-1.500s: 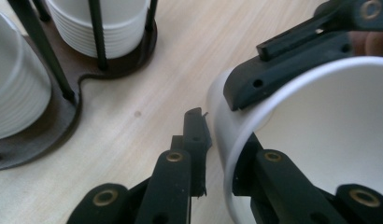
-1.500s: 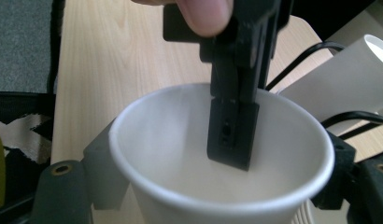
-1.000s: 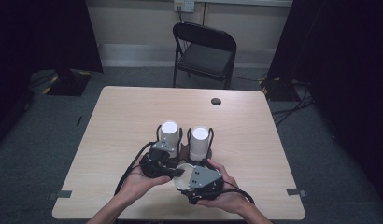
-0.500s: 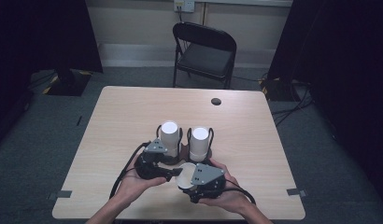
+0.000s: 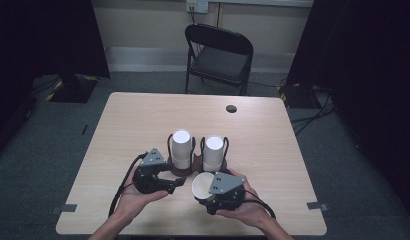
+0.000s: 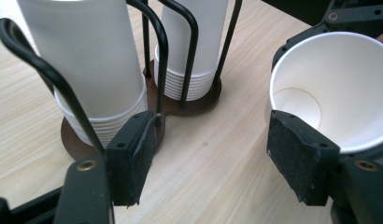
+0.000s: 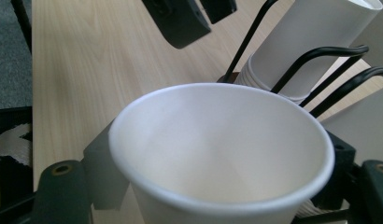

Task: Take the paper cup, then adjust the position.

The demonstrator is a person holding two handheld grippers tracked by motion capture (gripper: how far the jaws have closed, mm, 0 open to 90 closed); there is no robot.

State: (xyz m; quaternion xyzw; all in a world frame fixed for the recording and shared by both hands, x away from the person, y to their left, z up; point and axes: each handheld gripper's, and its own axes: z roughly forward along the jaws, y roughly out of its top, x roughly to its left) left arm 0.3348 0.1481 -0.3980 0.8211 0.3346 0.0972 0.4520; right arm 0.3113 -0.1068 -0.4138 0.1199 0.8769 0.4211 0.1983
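We see a light wooden table point(image 5: 143, 125) with a round dark hole point(image 5: 231, 108) near its far edge and tape marks by its near corners. Behind it stands a black folding chair point(image 5: 219, 55), facing the table, on a grey carpeted floor point(image 5: 38, 150). The far wall point(image 5: 143, 25) is pale, with a lighter strip along its foot and a white socket plate point(image 5: 197, 5) above the chair. Black curtains point(image 5: 43, 35) hang on both sides, and we notice cables point(image 5: 313, 107) lying on the floor at the right.
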